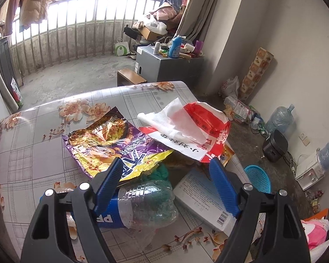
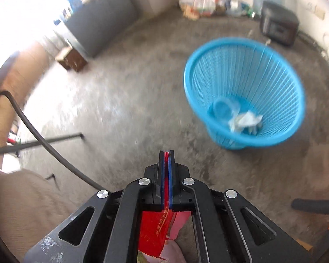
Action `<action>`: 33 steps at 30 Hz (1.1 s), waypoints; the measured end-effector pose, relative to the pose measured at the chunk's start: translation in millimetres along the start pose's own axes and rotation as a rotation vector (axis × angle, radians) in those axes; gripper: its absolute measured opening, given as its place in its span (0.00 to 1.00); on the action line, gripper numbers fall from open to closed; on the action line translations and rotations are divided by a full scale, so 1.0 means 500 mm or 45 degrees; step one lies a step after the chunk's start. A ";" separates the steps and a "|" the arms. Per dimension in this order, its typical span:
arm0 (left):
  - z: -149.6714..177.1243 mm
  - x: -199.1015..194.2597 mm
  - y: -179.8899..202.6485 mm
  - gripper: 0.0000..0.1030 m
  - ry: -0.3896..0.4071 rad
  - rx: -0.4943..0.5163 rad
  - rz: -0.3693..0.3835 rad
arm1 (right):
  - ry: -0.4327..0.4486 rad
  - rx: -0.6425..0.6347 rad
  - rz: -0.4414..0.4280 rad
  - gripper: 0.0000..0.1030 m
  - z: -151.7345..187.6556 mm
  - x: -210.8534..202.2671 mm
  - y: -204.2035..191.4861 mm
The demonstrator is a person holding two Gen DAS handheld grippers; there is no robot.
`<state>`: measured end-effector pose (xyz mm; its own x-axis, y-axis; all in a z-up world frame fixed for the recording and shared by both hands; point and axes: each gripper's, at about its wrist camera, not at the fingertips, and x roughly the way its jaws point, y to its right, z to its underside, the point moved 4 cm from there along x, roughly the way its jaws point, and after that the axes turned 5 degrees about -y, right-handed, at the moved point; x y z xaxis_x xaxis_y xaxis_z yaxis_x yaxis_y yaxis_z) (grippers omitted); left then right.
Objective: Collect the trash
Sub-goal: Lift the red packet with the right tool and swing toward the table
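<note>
Trash partly collected: blue basket point(image 2: 244, 92) on the floor holds a crumpled tissue point(image 2: 245, 121) and a clear cup. Right gripper point(image 2: 167, 153), jaws pressed together, pinches a red wrapper point(image 2: 158, 232) short of the basket. Left gripper point(image 1: 166, 171), jaws spread, hovers over the table's point(image 1: 33, 153) near edge, where a bottle point(image 1: 147, 206), snack bag point(image 1: 105, 144), white box and red-and-white bag point(image 1: 199, 129) remain.
</note>
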<state>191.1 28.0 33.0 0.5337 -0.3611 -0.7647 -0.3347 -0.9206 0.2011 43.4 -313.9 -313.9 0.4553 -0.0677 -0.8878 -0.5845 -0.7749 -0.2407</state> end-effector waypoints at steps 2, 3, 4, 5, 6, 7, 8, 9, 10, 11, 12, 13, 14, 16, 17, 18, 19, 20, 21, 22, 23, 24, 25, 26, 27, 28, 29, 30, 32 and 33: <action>0.003 -0.020 0.002 0.76 0.025 0.011 0.007 | 0.098 0.008 -0.020 0.01 -0.021 -0.060 -0.007; 0.006 -0.030 0.001 0.76 0.039 0.018 0.009 | 0.144 0.009 -0.030 0.01 -0.029 -0.090 -0.014; 0.009 -0.041 0.001 0.76 0.055 0.024 0.009 | 0.186 0.004 -0.040 0.01 -0.037 -0.120 -0.022; 0.012 -0.051 0.001 0.76 0.070 0.030 0.009 | 0.227 -0.005 -0.051 0.01 -0.045 -0.150 -0.031; 0.016 -0.062 0.000 0.77 0.084 0.036 0.010 | 0.268 -0.019 -0.060 0.01 -0.053 -0.184 -0.041; 0.022 -0.072 -0.001 0.76 0.099 0.039 0.011 | 0.305 -0.036 -0.070 0.01 -0.058 -0.211 -0.053; 0.029 -0.082 -0.002 0.76 0.110 0.040 0.012 | 0.338 -0.051 -0.082 0.01 -0.062 -0.236 -0.066; 0.037 -0.091 -0.003 0.76 0.117 0.040 0.014 | 0.373 -0.067 -0.097 0.01 -0.070 -0.273 -0.069; 0.045 -0.099 -0.006 0.76 0.125 0.041 0.016 | 0.404 -0.083 -0.114 0.01 -0.075 -0.305 -0.073; 0.054 -0.107 -0.008 0.76 0.134 0.041 0.017 | 0.433 -0.099 -0.130 0.01 -0.078 -0.331 -0.085; 0.064 -0.115 -0.011 0.76 0.143 0.042 0.017 | 0.465 -0.111 -0.146 0.01 -0.079 -0.354 -0.096; 0.074 -0.124 -0.014 0.76 0.152 0.043 0.019 | 0.494 -0.124 -0.165 0.01 -0.077 -0.374 -0.108; 0.084 -0.132 -0.017 0.77 0.159 0.042 0.024 | 0.518 -0.137 -0.180 0.01 -0.077 -0.394 -0.120; 0.105 -0.145 -0.023 0.76 0.167 0.040 0.036 | 0.557 -0.153 -0.230 0.01 -0.075 -0.424 -0.143; 0.114 -0.150 -0.026 0.76 0.169 0.038 0.038 | 0.567 -0.158 -0.263 0.01 -0.074 -0.443 -0.155; 0.123 -0.154 -0.027 0.76 0.170 0.042 0.041 | 0.575 -0.160 -0.296 0.01 -0.074 -0.458 -0.165; 0.132 -0.158 -0.029 0.76 0.173 0.050 0.042 | 0.579 -0.162 -0.331 0.01 -0.073 -0.471 -0.175; 0.140 -0.163 -0.027 0.76 0.178 0.058 0.042 | 0.580 -0.163 -0.363 0.01 -0.073 -0.483 -0.183; 0.148 -0.164 -0.025 0.76 0.178 0.069 0.044 | 0.582 -0.161 -0.399 0.01 -0.070 -0.499 -0.194; 0.158 -0.163 -0.021 0.77 0.174 0.081 0.045 | 0.578 -0.156 -0.443 0.01 -0.069 -0.511 -0.204; 0.164 -0.162 -0.020 0.76 0.169 0.093 0.045 | 0.572 -0.150 -0.483 0.01 -0.067 -0.518 -0.211; 0.171 -0.159 -0.015 0.77 0.162 0.109 0.048 | 0.565 -0.145 -0.520 0.01 -0.061 -0.531 -0.221; 0.179 -0.155 -0.013 0.77 0.158 0.127 0.052 | 0.552 -0.141 -0.556 0.01 -0.057 -0.540 -0.230; 0.185 -0.153 -0.007 0.77 0.156 0.145 0.052 | 0.537 -0.139 -0.589 0.01 -0.054 -0.548 -0.241; 0.192 -0.150 -0.002 0.77 0.156 0.160 0.053 | 0.523 -0.141 -0.617 0.01 -0.050 -0.556 -0.251; 0.198 -0.147 0.002 0.77 0.152 0.170 0.059 | 0.506 -0.143 -0.644 0.01 -0.049 -0.557 -0.260; 0.202 -0.143 0.007 0.76 0.148 0.178 0.070 | 0.492 -0.147 -0.670 0.01 -0.047 -0.556 -0.268; 0.205 -0.139 0.008 0.76 0.145 0.181 0.081 | 0.478 -0.151 -0.692 0.01 -0.045 -0.561 -0.279; 0.210 -0.130 0.017 0.76 0.134 0.183 0.101 | 0.439 -0.156 -0.742 0.01 -0.045 -0.554 -0.294; 0.213 -0.126 0.023 0.76 0.125 0.181 0.112 | 0.418 -0.151 -0.774 0.01 -0.046 -0.549 -0.300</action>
<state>70.8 56.3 18.4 0.5682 -0.4582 -0.6835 -0.4857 -0.8573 0.1709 21.3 -193.5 -25.1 0.8686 0.2272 -0.4403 -0.0935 -0.7976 -0.5959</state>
